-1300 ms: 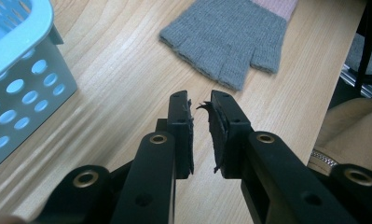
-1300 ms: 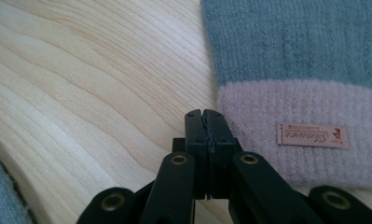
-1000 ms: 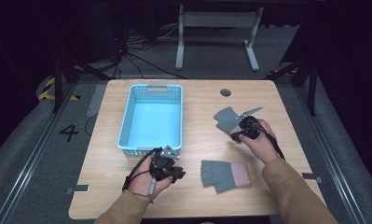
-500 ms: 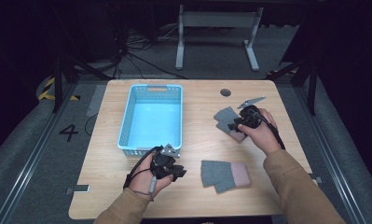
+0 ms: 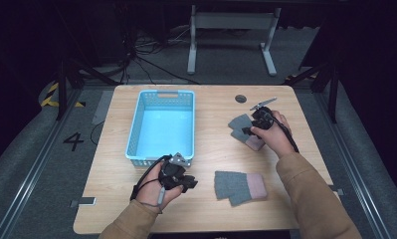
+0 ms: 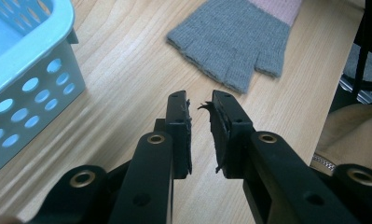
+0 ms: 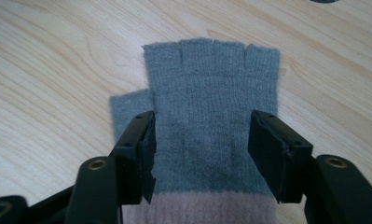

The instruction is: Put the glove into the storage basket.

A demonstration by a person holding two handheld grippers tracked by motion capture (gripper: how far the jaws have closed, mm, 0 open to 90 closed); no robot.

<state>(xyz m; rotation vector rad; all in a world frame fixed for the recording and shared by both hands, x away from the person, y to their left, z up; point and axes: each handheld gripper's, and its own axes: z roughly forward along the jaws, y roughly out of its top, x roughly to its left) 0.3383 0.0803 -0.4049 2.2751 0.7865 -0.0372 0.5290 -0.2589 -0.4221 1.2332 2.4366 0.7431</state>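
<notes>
Hovering over the far glove at about 3 o'clock on the wooden table: right gripper, held in the right hand, tan sleeve running back toward 5 o'clock. Jaws spread wide in the right gripper view, one on each side of that glove's grey palm, nothing pinched between them; whether the tips touch the knit, cannot tell. Fingerless, grey, four short finger stubs pointing to 12 o'clock in that view, thumb stub at 9 o'clock, pink cuff at 6 o'clock under the jaws. Lying flat on the wood.

Resting low near 6 o'clock on the table in the high view: left gripper, gripped in the left hand, black cable looping off toward 8 o'clock. Jaws almost together in the left gripper view, a narrow slit between the frayed pads, nothing held there. Near glove ahead at 12 o'clock in that view, flat, well clear of the jaw tips; same glove just right of that gripper in the high view, pink cuff toward 3 o'clock.

Sitting at about 10 o'clock on the table: light blue perforated basket, long side running toward 12 o'clock, its near corner close beside the left gripper. Small dark round hole in the tabletop at about 1 o'clock, near the far edge.
</notes>
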